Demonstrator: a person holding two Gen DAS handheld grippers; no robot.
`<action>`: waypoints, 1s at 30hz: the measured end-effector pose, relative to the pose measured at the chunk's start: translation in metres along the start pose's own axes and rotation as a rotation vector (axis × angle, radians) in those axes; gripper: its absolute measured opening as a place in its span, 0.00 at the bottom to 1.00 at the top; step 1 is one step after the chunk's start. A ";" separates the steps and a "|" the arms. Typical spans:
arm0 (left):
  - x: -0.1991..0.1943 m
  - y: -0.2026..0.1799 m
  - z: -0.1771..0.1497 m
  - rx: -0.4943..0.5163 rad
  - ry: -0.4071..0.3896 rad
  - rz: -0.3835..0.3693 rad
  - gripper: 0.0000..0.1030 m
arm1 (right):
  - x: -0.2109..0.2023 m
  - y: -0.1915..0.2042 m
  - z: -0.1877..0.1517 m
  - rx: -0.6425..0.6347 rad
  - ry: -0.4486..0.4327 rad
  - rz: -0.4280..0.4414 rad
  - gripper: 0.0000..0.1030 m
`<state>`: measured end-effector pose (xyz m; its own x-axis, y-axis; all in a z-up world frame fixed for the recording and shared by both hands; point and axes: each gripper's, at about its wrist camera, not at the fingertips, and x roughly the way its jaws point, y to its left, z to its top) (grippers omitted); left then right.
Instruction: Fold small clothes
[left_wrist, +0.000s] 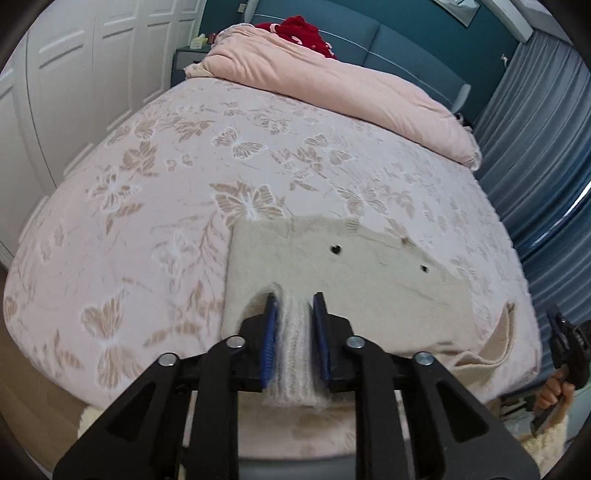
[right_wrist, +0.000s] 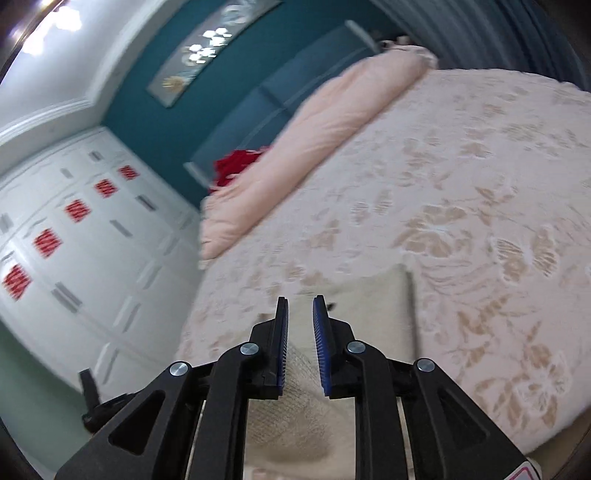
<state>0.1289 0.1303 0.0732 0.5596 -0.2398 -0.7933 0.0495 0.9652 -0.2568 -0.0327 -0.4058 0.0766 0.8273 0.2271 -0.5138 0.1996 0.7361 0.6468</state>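
I see the bed (left_wrist: 147, 206) carrying the cream knit garment (left_wrist: 332, 280) near its foot edge, lying mostly flat with small dark marks. My left hand-held gripper (left_wrist: 294, 332) pinches a bunched ribbed fold, which I judge could slip out or drag the piece askew. My right hand-held gripper (right_wrist: 300, 343) hangs partly open above the knit, holding nothing.

Right view motion-blurred, sweater (right_wrist: 369, 306) hem claw-hidden

One cream garment (left_wrist: 332, 288), two tongs (left_wrist: 294, 314) (right_wrist: 300, 314), one duvet (left_wrist: 332, 81).
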 end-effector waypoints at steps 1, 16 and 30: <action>0.016 -0.002 0.004 0.003 0.015 0.049 0.58 | 0.007 0.001 -0.005 -0.024 0.012 -0.040 0.26; 0.105 0.013 -0.018 0.073 0.106 0.004 0.87 | 0.152 0.011 -0.087 -0.365 0.441 -0.213 0.78; 0.139 -0.026 0.007 0.413 0.162 -0.095 0.02 | 0.089 0.051 -0.043 -0.385 0.305 -0.047 0.09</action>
<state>0.2112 0.0727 -0.0265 0.4015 -0.3108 -0.8615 0.4388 0.8909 -0.1169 0.0285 -0.3202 0.0399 0.6189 0.3218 -0.7166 -0.0227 0.9192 0.3932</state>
